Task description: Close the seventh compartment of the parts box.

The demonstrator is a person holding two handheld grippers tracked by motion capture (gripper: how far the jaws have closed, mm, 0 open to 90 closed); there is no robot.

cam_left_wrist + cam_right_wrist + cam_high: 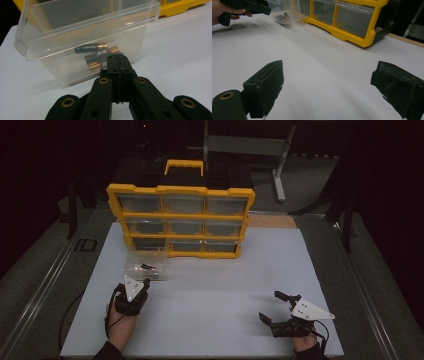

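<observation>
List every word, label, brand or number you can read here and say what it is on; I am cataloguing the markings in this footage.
No text can be read in these pictures.
Black and copper-ended batteries in the clear plastic drawer: pale print on the casings, too blurred to read.
Yellow plastic organiser case with clear drawers: no label visible.
White table top: no markings.

A white worktop (210,310) carries a yellow drawer organizer (181,220) and a clear plastic drawer (146,267) just before it.
</observation>
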